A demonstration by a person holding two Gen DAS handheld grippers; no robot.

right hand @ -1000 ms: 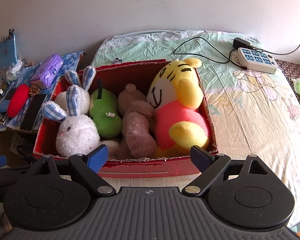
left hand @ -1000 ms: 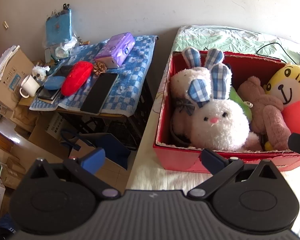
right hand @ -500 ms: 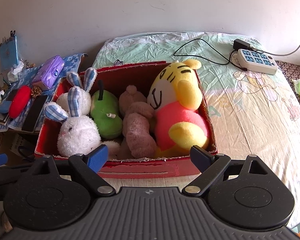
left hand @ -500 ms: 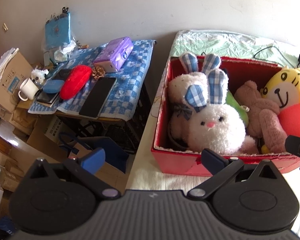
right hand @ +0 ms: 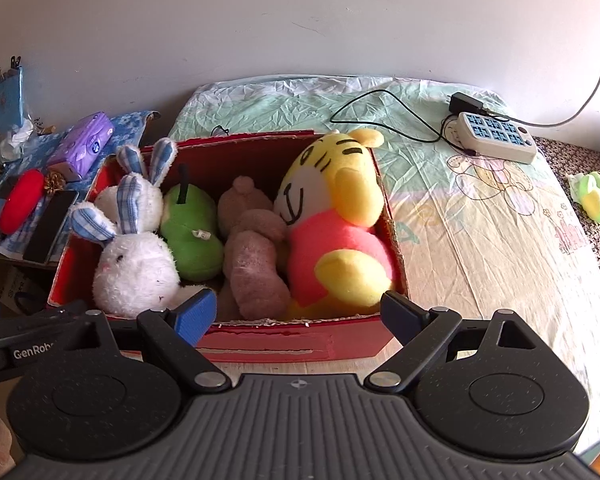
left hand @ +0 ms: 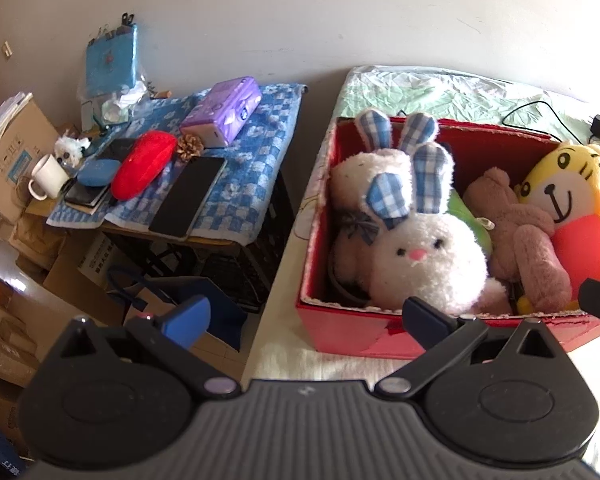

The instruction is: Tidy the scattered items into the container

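Observation:
A red cardboard box (right hand: 260,346) (left hand: 348,334) stands on the bed and holds a white rabbit (right hand: 134,258) (left hand: 420,256), a green pear plush (right hand: 192,232), a brown bear (right hand: 252,256) (left hand: 528,240) and a yellow tiger in a pink top (right hand: 332,224) (left hand: 572,208). My right gripper (right hand: 296,314) hangs open just in front of the box's near wall, nothing between its fingers. My left gripper (left hand: 308,316) is open too, at the box's near left corner, empty. A small green plush (right hand: 594,198) lies on the bed at the far right.
A side table (left hand: 260,152) with a blue checked cloth left of the bed carries a purple tissue pack (left hand: 224,110), red pouch (left hand: 144,164), phone (left hand: 188,196) and mug (left hand: 48,178). Cardboard boxes (left hand: 16,148) fill the floor below. A power strip (right hand: 496,136) and cable lie on the sheet.
Both grippers have drawn back slightly from the box, which now sits a little farther and lower in both views. Nothing was picked up or released.

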